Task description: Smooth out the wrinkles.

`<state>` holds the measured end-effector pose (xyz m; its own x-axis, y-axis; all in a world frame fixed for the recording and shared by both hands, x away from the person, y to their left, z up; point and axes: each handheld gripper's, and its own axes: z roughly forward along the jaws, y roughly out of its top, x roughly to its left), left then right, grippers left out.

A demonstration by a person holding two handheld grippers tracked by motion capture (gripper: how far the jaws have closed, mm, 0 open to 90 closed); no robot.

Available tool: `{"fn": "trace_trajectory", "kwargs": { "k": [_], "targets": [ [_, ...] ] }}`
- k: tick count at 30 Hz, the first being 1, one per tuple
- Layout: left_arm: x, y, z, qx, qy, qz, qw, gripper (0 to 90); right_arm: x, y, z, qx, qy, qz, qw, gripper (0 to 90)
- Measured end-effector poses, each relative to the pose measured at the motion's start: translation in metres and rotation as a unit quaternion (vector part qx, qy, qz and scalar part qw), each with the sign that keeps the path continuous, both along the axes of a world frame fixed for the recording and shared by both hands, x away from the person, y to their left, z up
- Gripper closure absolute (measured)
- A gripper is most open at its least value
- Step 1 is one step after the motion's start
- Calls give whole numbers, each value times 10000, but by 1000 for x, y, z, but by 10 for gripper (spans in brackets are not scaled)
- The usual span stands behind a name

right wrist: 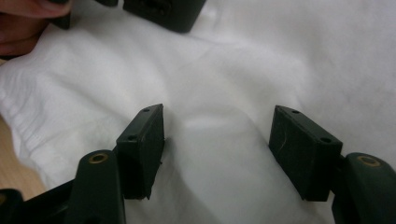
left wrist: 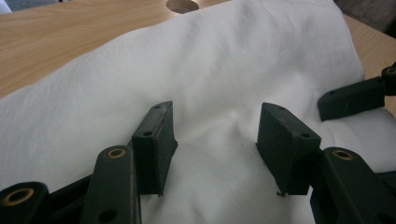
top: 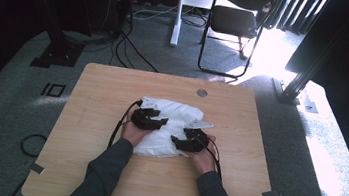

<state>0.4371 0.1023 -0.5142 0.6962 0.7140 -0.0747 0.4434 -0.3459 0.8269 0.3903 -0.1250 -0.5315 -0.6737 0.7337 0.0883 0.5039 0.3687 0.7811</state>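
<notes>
A crumpled white cloth [top: 171, 128] lies at the middle of the wooden counter [top: 89, 118], slightly toward the near side. The left tongs [top: 162, 122] rest on the cloth's left part with jaws spread wide, gripping nothing, fabric lying between them. The right tongs [top: 176, 140] rest on the cloth's near right part, likewise spread wide and gripping nothing.

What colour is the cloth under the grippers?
Plain white, no pattern; the cloth shows best in the left gripper view.
</notes>
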Motion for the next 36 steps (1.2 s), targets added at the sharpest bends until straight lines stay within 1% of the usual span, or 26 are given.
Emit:
{"fn": "trace_trajectory", "kwargs": {
  "k": [3, 4, 5, 6, 7, 8, 9, 10, 11, 12, 13, 14, 15, 16, 18, 19, 20, 21, 22, 24, 27, 28, 30, 32, 34, 36],
  "targets": [
    [-6, 4, 5, -97, -174, 37, 9998, 450, -4, -4, -4, 85, 31, -22, 10000, 336],
    [-12, 7, 9, -139, -233, 75, 9996, 448, -5, -6, -4, 75, 12, -18, 10000, 328],
    [-18, 10, 13, -169, -303, 100, 9993, 448, -8, -8, -4, 59, -24, -27, 10000, 322],
    [-26, 14, 16, -217, -369, 67, 9991, 448, -11, -11, -4, 77, -27, -45, 10000, 319],
    [-36, 17, 19, -230, -402, 20, 9989, 450, -13, -14, -4, 92, -26, -36, 9999, 319],
    [-46, 21, 21, -190, -429, 23, 9989, 451, -15, -17, -5, 96, -16, -16, 10000, 319],
    [-58, 24, 21, -200, -397, 50, 9990, 456, -18, -19, -6, 68, -20, -7, 10000, 319],
    [-58, 24, 21, -200, -397, 50, 9990, 461, -18, -19, -6, 68, -20, -7, 10000, 319],
    [-82, 31, 14, -157, -366, -11, 9992, 472, -20, -21, -11, -86, -1, -2, 10000, 319],
    [-82, 31, 14, -157, -366, -11, 9992, 472, -20, -21, -11, -86, -1, -2, 10000, 319],
    [-98, 35, 3, -56, -347, -13, 9994, 483, -19, -21, -15, -187, 45, -57, 9998, 319],
    [-98, 35, 3, -56, -347, -13, 9994, 484, -19, -20, -17, -190, 71, -71, 9998, 319],
    [-101, 33, -12, 288, -231, -78, 9993, 486, -17, -19, -19, -168, 88, -97, 9998, 320],
    [-99, 31, -18, 356, -188, -105, 9991, 493, -16, -17, -20, -189, 100, -110, 9997, 320],
    [-92, 29, -24, 270, -119, -168, 9994, 492, -13, -13, -21, -261, 86, -151, 9995, 320],
    [-89, 28, -26, 270, -134, -127, 9995, 488, -10, -11, -21, -336, 52, -217, 9992, 321],
    [-89, 28, -26, 270, -134, -127, 9995, 487, -10, -11, -21, -336, 52, -217, 9992, 321],
    [-79, 26, -26, 204, -134, 4, 9997, 487, -7, -10, -20, -332, 56, -292, 9990, 321],
    [-73, 25, -26, 162, -96, 40, 9998, 483, 1, -9, -20, -316, 61, -420, 9986, 321],
    [-63, 23, -26, 112, -74, 98, 9999, 476, 10, -8, -20, -300, 59, -564, 9979, 321],
    [-55, 26, -21, -86, -57, 243, 9997, 460, 21, -11, -19, -207, 56, -630, 9978, 296],
    [-56, 29, -18, -163, -82, 318, 9993, 454, 23, -14, -18, -96, 89, -687, 9976, 276],
    [-63, 37, -11, -254, -177, 409, 9987, 421, 19, -22, -12, 76, 30, -806, 9967, 263],
    [-73, 48, -4, -266, -217, 446, 9984, 397, 10, -32, -5, 105, -125, -855, 9962, 246],
    [-85, 61, 0, -204, -286, 543, 9979, 397, -1, -44, 1, 115, -213, -865, 9960, 244],
    [-98, 76, 2, -303, -321, 642, 9970, 397, -13, -59, 6, 122, -316, -940, 9950, 244]
  ]
}}
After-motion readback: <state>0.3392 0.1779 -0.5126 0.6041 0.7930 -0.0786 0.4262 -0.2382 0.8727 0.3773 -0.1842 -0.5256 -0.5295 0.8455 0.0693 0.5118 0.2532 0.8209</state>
